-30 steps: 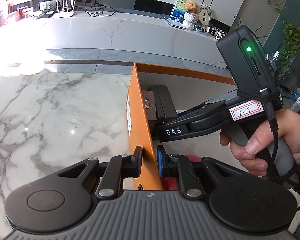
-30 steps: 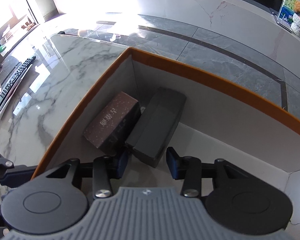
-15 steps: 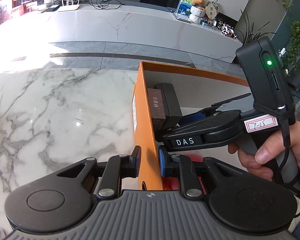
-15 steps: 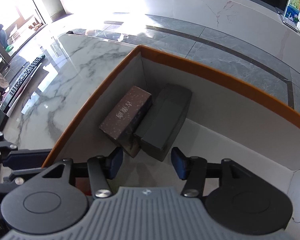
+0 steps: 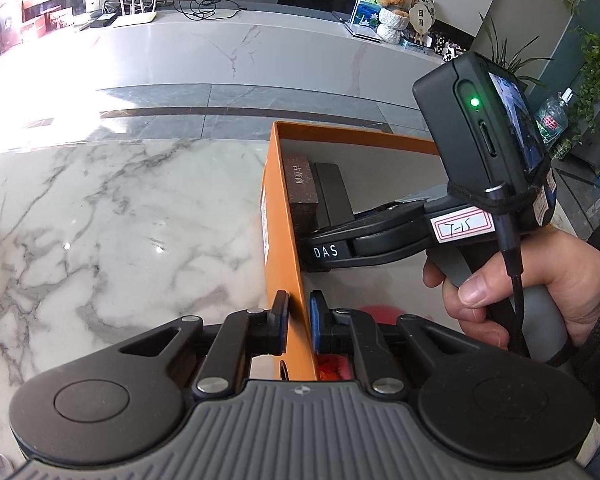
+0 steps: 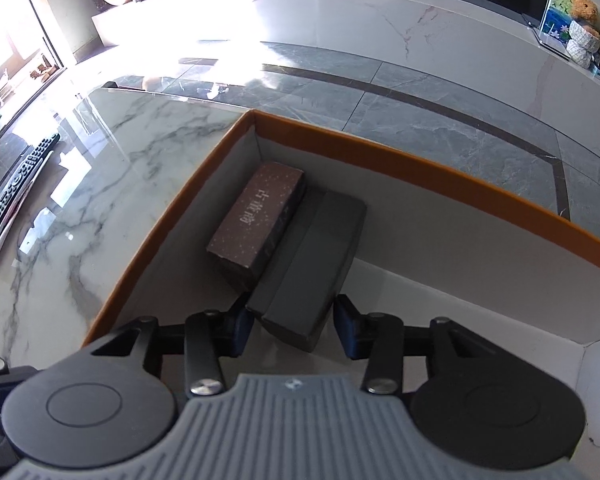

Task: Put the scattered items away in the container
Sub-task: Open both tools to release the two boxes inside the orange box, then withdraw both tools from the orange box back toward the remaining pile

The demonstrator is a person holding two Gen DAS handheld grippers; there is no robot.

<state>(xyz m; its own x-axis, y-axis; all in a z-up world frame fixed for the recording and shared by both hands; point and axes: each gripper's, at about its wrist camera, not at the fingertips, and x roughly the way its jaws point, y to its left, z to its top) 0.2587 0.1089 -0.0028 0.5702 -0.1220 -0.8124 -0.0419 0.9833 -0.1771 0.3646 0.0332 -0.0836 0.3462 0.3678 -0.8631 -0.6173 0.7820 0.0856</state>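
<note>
My left gripper (image 5: pixel 298 322) is closing on the orange box's wall (image 5: pixel 278 216) to steady it on the table (image 5: pixel 112 216), while my right gripper (image 6: pixel 294 326), closing around nothing yet, straddles the dark box (image 6: pixel 312 264) lying inside beside a brown box (image 6: pixel 256 216).

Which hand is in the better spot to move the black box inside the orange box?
Right. The right tool straddles the black box, its jaws closing. The left tool is busy, closing on the orange box wall.
</note>
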